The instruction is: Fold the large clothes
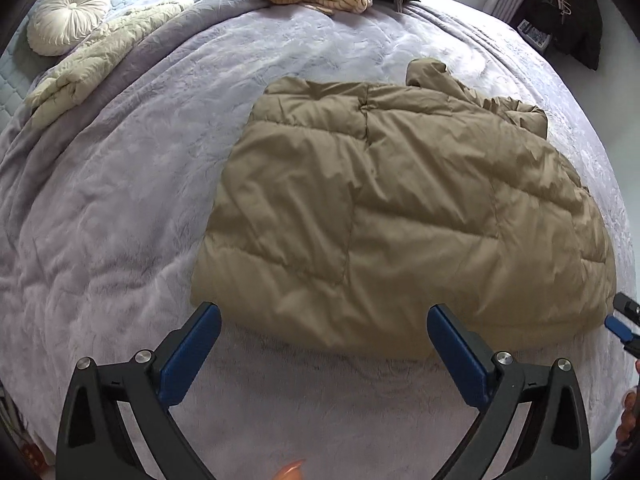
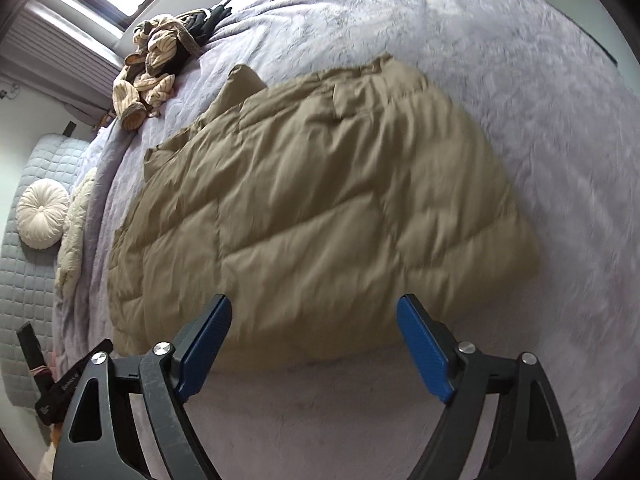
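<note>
Tan puffer jacket (image 1: 400, 216) lies folded flat on the bed (image 1: 120, 200), long axis running 9 to 3, collar end toward 1 o'clock. Left gripper (image 1: 324, 330) and right gripper (image 2: 314, 320) both have jaws wide apart, holding nothing.

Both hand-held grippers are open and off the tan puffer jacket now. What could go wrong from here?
1. The tan puffer jacket is thick and puffy, so its fold may spring open again.
2. Its hood pokes out at the far end, leaving the bundle untidy.
3. The left hand-held gripper and right hand-held gripper sit by the near hem and could snag it.
</note>
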Motion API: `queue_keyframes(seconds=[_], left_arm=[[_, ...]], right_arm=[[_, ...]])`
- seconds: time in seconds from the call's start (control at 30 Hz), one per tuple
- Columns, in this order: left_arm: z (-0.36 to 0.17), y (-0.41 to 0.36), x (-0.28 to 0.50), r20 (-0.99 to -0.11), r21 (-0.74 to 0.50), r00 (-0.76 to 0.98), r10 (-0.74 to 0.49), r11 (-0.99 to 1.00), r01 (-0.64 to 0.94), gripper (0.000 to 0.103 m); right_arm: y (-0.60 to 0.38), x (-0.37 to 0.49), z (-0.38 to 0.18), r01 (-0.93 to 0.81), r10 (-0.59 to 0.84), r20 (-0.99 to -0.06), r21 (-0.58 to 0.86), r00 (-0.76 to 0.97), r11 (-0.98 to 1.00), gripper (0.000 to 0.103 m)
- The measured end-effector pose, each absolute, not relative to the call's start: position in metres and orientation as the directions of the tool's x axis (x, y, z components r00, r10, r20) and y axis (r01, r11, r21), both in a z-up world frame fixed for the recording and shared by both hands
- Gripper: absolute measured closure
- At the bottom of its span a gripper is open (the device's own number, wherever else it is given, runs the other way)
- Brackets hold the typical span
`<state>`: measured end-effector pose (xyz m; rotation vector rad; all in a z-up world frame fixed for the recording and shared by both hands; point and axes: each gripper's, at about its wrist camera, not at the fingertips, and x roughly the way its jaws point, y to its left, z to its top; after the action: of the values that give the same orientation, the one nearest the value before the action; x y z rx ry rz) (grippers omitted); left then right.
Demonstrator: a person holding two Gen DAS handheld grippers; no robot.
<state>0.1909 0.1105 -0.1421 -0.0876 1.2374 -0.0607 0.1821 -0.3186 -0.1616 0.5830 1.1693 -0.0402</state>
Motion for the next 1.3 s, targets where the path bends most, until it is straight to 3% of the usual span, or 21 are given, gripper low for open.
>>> queue_keyframes(seconds=[0.23, 0.63, 0.8, 1.13, 1.3], left_arm=[[-0.146, 0.11, 0.183, -0.949, -0.081, 0.305, -0.08, 0.997, 0.012, 0.0], [-0.163, 0.115, 0.171, -0.955, -0.17, 0.248, -0.163, 0.985, -0.008, 0.0], [-0.174, 0.133, 0.17, -0.917, -0.348, 0.242, -0.318, 0.933, -0.095, 0.0], [-0.207, 0.155, 0.177, -0.826, -0.557, 0.261, -0.5, 0.795, -0.241, 0.0], [-0.23, 0.158, 0.192, -0.81, -0.582, 0.275, -0.518, 0.765, -0.275, 0.0]], right_arm=[[-0.304, 0.163, -0.178, 0.34, 0.343, -0.868, 0.464, 0.359, 0.818, 0.015], [-0.305, 0.139, -0.209, 0.444, 0.475, -0.82, 0.573, 0.319, 0.689, 0.015], [-0.322, 0.132, -0.22, 0.493, 0.512, -0.782, 0.622, 0.355, 0.609, 0.015], [-0.338, 0.134, -0.238, 0.517, 0.582, -0.675, 0.731, 0.454, 0.444, 0.015], [-0.346, 0.151, -0.25, 0.506, 0.6, -0.62, 0.776, 0.505, 0.376, 0.014]])
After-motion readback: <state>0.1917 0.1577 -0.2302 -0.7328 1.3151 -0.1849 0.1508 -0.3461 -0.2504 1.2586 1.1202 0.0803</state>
